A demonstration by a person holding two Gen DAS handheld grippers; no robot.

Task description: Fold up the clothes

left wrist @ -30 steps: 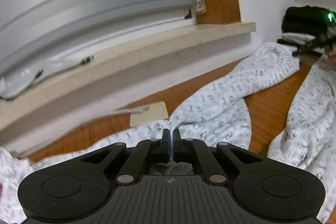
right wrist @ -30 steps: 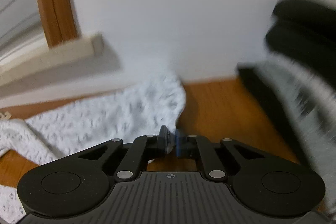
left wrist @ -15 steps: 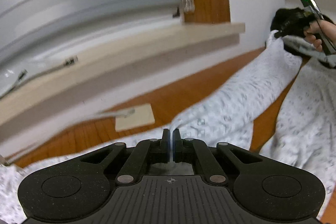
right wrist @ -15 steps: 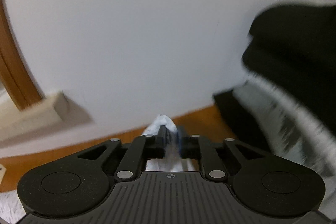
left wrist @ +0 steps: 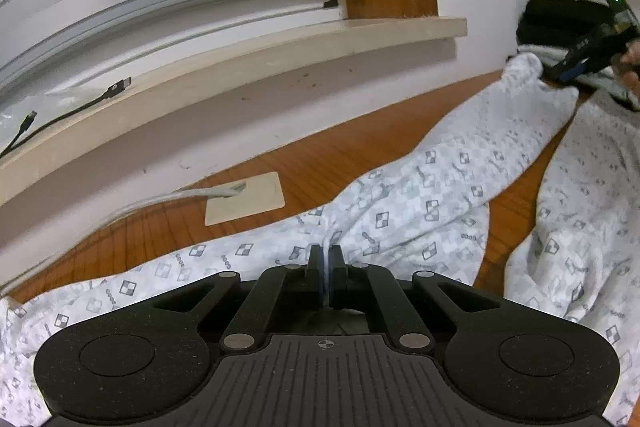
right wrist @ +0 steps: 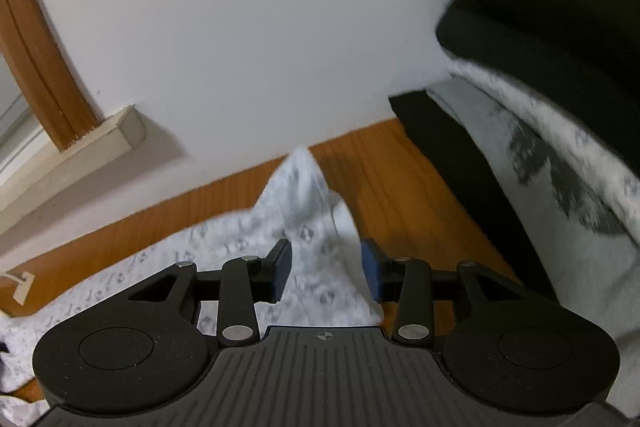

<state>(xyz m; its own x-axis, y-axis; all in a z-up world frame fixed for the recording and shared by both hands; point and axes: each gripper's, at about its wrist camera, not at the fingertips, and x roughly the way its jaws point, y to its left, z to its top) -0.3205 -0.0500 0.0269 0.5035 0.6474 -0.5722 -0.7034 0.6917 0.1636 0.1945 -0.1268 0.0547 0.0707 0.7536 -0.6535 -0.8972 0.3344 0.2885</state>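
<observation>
A white patterned garment (left wrist: 432, 199) is spread in long folds across the wooden tabletop (left wrist: 328, 163), below a pale window sill (left wrist: 280, 47). The left tongs (left wrist: 326, 267) are closed tight on a raised pinch of the cloth — the fabric is seen drawn up thin between the blue pads. The right tongs (right wrist: 326, 273) are caught in the act of opening; a peaked corner of the garment (right wrist: 304, 195) lies between the two blue pads (right wrist: 370, 275), but it is not pressed by either one. To the right of that corner a stack of folded clothes (right wrist: 560, 75) — black over grey — is seen against the white wall (right wrist: 240, 19). A black cable (left wrist: 60, 117) rests on the sill.
</observation>
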